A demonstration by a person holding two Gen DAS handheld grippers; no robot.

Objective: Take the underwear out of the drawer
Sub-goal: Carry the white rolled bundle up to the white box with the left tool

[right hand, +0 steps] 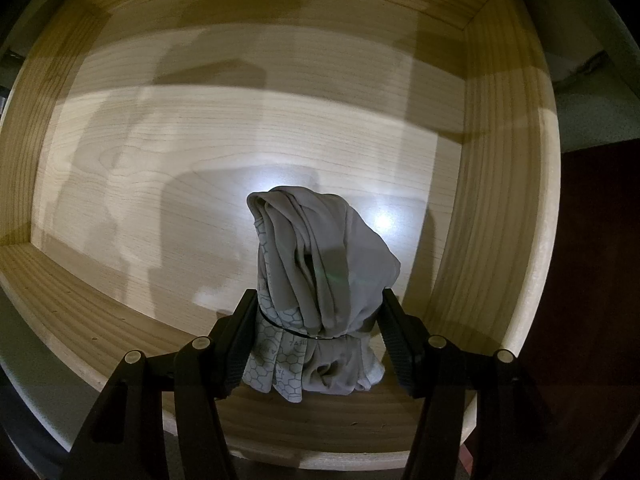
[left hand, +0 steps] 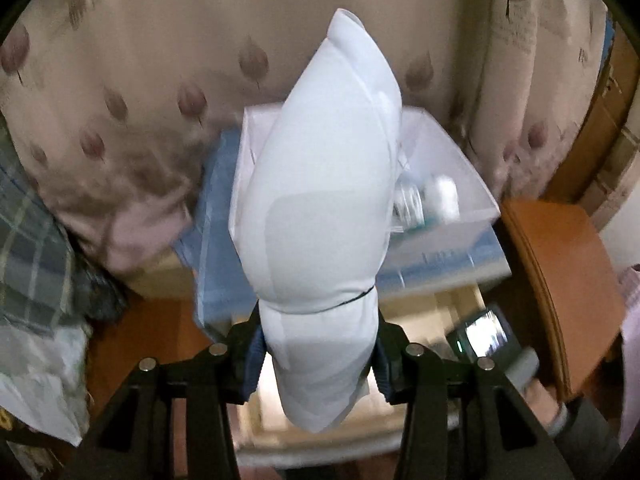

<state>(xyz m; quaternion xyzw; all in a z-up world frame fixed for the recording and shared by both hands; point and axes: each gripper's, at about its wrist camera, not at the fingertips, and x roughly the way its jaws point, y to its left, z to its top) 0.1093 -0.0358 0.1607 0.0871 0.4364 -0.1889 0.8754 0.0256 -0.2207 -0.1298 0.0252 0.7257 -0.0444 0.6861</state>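
Two bundles logged, one per gripper.

Item 1: left gripper, jaws clenched on white underwear bundle, tied w/ a thin black band. Bundle is seen held up clear of the furniture, w/ curtain behind; judged already out of the drawer.

Item 2: right gripper, pointed down into drawer, jaws closed on grey underwear bundle, hexagon print on one fold, black band round its waist. Lower end appears to rest on or just above the drawer floor; contact can't be told. No other garments are seen in the drawer.

Progress (est.): white bundle removed, not yet set down; grey bundle gripped, lift-out still pending. Task judged approx. half done or more.

Surface/room: drawer interior is pale wood, bare floor, lit by bright spots w/ gripper shadows. In left view: leaf-print curtain, translucent plastic box w/ small containers inside, blue cloth beside it, plaid fabric at left, orange-brown wooden furniture at right. Left view is motion-blurred.
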